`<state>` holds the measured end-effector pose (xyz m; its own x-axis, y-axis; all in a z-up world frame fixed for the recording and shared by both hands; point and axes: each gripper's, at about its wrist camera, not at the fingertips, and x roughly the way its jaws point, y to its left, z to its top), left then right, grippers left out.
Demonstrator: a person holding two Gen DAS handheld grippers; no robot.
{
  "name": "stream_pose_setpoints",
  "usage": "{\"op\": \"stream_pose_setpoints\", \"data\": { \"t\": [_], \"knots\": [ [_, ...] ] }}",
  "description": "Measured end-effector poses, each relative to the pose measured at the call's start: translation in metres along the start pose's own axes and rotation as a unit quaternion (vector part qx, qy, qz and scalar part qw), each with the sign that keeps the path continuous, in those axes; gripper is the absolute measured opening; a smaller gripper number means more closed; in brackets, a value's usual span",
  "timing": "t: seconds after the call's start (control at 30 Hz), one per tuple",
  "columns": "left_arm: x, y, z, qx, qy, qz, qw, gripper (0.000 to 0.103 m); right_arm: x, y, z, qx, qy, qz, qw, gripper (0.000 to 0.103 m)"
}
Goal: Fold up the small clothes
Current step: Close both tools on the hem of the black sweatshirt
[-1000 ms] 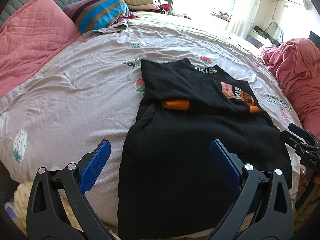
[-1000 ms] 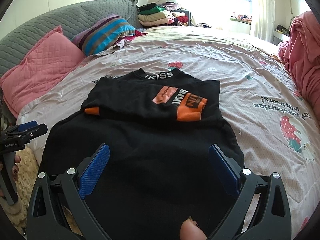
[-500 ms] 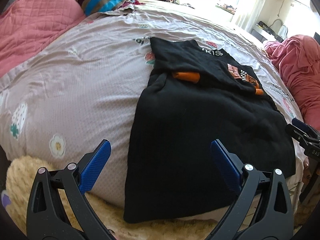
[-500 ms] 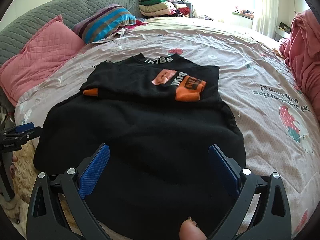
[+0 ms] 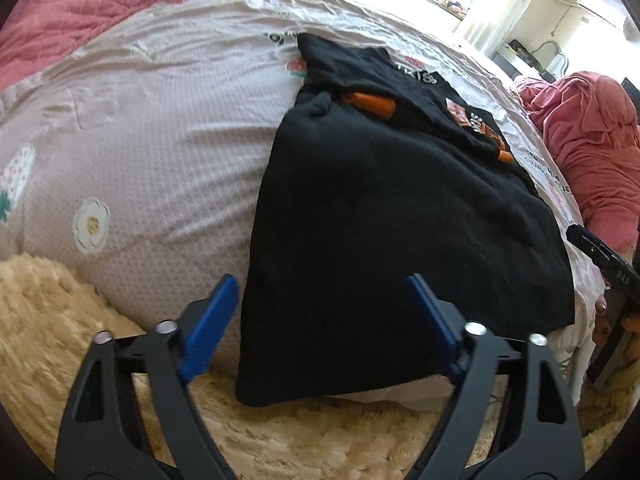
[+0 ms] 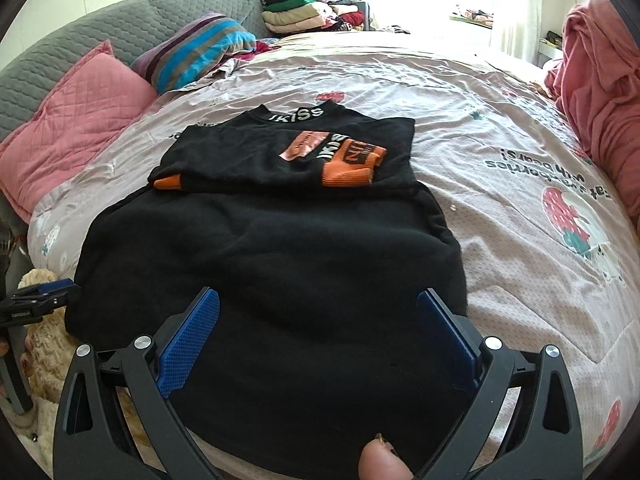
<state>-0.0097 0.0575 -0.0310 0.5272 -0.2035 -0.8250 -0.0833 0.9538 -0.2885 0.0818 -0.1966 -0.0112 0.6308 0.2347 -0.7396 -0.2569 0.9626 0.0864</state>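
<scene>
A: Black fleecy knit, thick pile. The sweatshirt lies flat on the strawberry-print bedsheet, sleeves folded in over the chest, hem hanging just over the bed's near edge above the cream shag rug.

B: Handling?

A: Soft and limp, probably some weight from the thickness. Should drape, not slide; the doubled hem gives a firm bite. I'd take the two hem corners, one per tool.

B: Tongs?

A: Left gripper spread, jaws have just been narrowing, the sweatshirt's left hem corner between them but no pad on the cloth. Right gripper spread wide over the hem, nothing pinched.

B: Writing?

A: Collar band reads "IKISS", white on black. Orange cuff beside the collar carries black block letters, partly folded, unreadable whole. On the sheet right of the sweatshirt, upside-down print ending "with bears!". The right gripper's body shows "DAS" in the left view.
</scene>
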Motion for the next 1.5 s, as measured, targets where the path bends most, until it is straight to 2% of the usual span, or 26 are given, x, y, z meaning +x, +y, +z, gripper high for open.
{"op": "stream_pose_setpoints", "data": {
  "t": [0.13, 0.37, 0.43, 0.53, 0.8, 0.83, 0.87, 0.9, 0.97, 1.03, 1.1, 1.13, 1.2, 1.3, 1.43, 1.5],
  "knots": [
    [0.006, 0.008, -0.005, -0.017, 0.014, -0.005, 0.9998, 0.06, -0.005, -0.012, -0.004, 0.01, -0.003, -0.006, 1.0, 0.098],
    [0.006, 0.016, -0.006, -0.028, 0.013, -0.016, 0.9994, 0.054, -0.011, -0.033, -0.021, 0.019, 0.013, -0.026, 0.999, 0.098],
    [0.006, 0.017, -0.007, -0.028, 0.014, -0.013, 0.9994, 0.049, -0.013, -0.037, -0.027, 0.016, 0.021, -0.028, 0.999, 0.098],
    [0.004, 0.012, -0.01, -0.016, 0.014, -0.007, 0.9997, 0.044, -0.016, -0.044, -0.038, 0.016, 0.043, -0.01, 0.999, 0.098],
    [0.0, 0.005, -0.018, -0.005, 0.009, -0.027, 0.9996, 0.044, -0.018, -0.054, -0.062, 0.023, 0.088, 0.018, 0.996, 0.096],
    [0.001, 0.006, -0.018, -0.006, 0.01, -0.027, 0.9996, 0.044, -0.018, -0.054, -0.064, 0.023, 0.093, 0.019, 0.995, 0.093],
    [0.001, 0.007, -0.018, -0.01, 0.011, -0.026, 0.9996, 0.044, -0.017, -0.054, -0.067, 0.022, 0.1, 0.022, 0.994, 0.08],
    [0.002, 0.009, -0.018, -0.013, 0.012, -0.026, 0.9995, 0.044, -0.017, -0.054, -0.069, 0.022, 0.105, 0.025, 0.994, 0.075],
    [0.001, 0.01, -0.019, -0.015, 0.012, -0.03, 0.9994, 0.047, -0.016, -0.053, -0.073, 0.018, 0.113, 0.03, 0.993, 0.073],
    [0.0, 0.01, -0.019, -0.015, 0.012, -0.034, 0.9992, 0.055, -0.015, -0.051, -0.077, 0.009, 0.118, 0.031, 0.993, 0.068],
    [0.002, 0.01, -0.02, -0.014, 0.013, -0.035, 0.9992, 0.056, -0.014, -0.051, -0.079, 0.005, 0.118, 0.033, 0.993, 0.064],
    [0.002, 0.01, -0.02, -0.014, 0.014, -0.036, 0.9992, 0.056, -0.014, -0.052, -0.079, 0.005, 0.116, 0.032, 0.993, 0.057],
    [0.003, 0.011, -0.02, -0.017, 0.015, -0.039, 0.999, 0.056, -0.016, -0.056, -0.078, 0.008, 0.111, 0.027, 0.993, 0.033],
    [0.003, 0.013, -0.019, -0.02, 0.015, -0.043, 0.9988, 0.056, -0.022, -0.059, -0.075, 0.005, 0.105, 0.047, 0.993, 0.011],
    [0.003, 0.016, -0.02, -0.022, 0.014, -0.046, 0.9986, 0.053, -0.028, -0.054, -0.07, -0.021, 0.089, 0.051, 0.994, 0.009],
    [0.002, 0.02, -0.02, -0.031, 0.013, -0.044, 0.9985, 0.043, -0.031, -0.055, -0.067, -0.017, 0.076, 0.064, 0.995, 0.008]
  ]
}}
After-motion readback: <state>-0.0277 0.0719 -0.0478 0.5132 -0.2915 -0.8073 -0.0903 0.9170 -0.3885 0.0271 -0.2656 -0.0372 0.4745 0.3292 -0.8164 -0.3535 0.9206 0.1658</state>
